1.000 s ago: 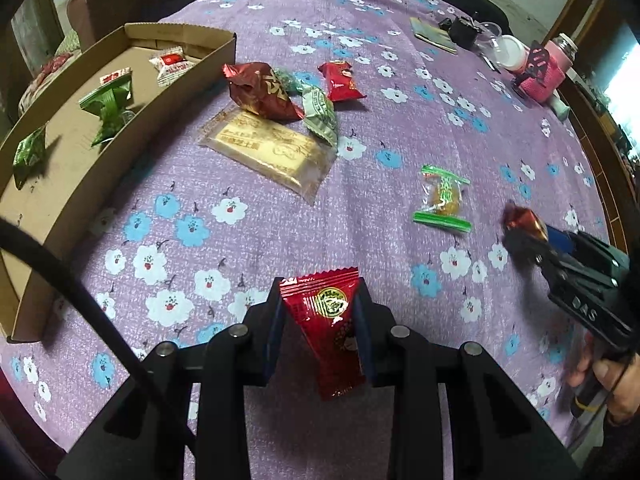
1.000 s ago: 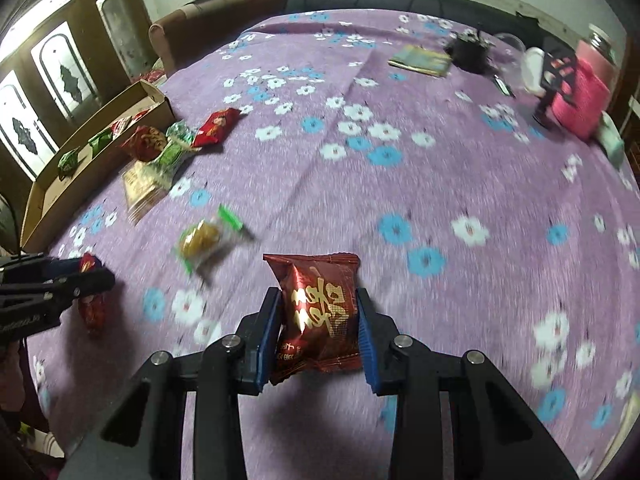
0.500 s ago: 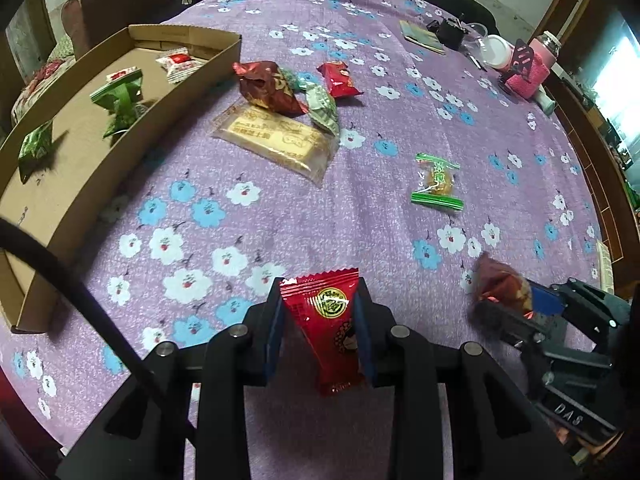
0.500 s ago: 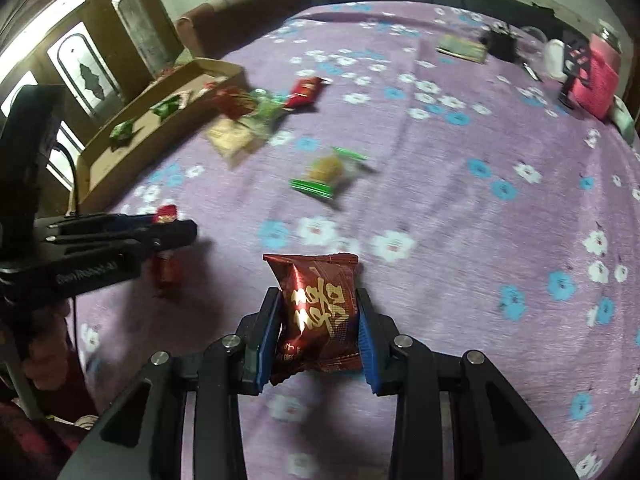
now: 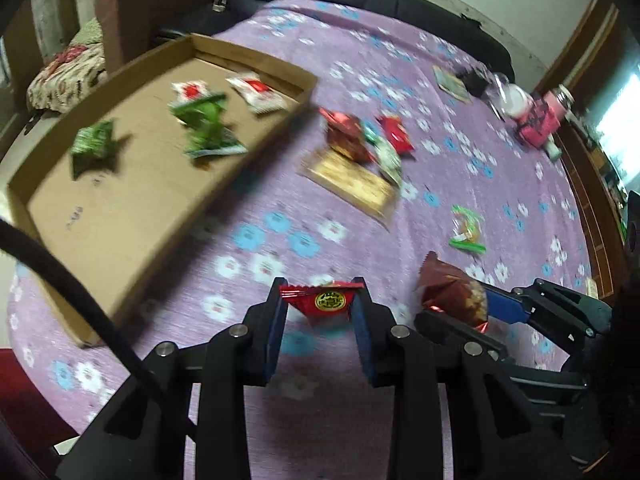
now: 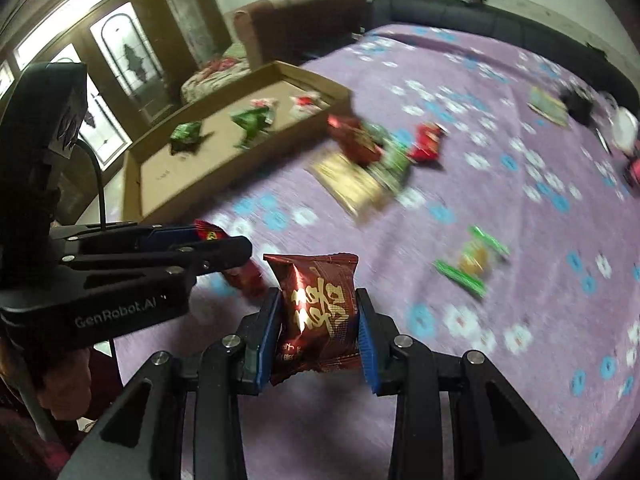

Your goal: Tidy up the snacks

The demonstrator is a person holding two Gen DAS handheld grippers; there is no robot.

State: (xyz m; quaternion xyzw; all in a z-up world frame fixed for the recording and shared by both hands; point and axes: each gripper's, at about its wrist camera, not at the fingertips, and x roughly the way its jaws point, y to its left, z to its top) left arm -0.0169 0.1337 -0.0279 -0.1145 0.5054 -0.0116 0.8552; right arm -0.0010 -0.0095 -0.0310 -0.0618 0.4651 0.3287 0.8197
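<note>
My left gripper (image 5: 320, 304) is shut on a small red snack packet (image 5: 326, 302) above the purple floral cloth. My right gripper (image 6: 318, 320) is shut on a dark red snack bag (image 6: 316, 312), close to the right of the left one; that bag also shows in the left wrist view (image 5: 452, 292). The left gripper shows in the right wrist view (image 6: 224, 244). A cardboard tray (image 5: 120, 216) at the left holds several green and red-white packets. Loose snacks lie on the cloth: a gold flat pack (image 5: 352, 184), a dark red bag (image 5: 346, 136), a green-ended candy (image 5: 466, 230).
A pink bottle (image 5: 540, 120), a white container (image 5: 514, 98) and a booklet (image 5: 450, 80) stand at the far right of the table. A brown sofa (image 6: 300, 16) lies beyond the tray. The table's near edge is just below both grippers.
Both grippers have swung left toward the cardboard tray, still holding their packets. The right gripper has come closer beside the left one.
</note>
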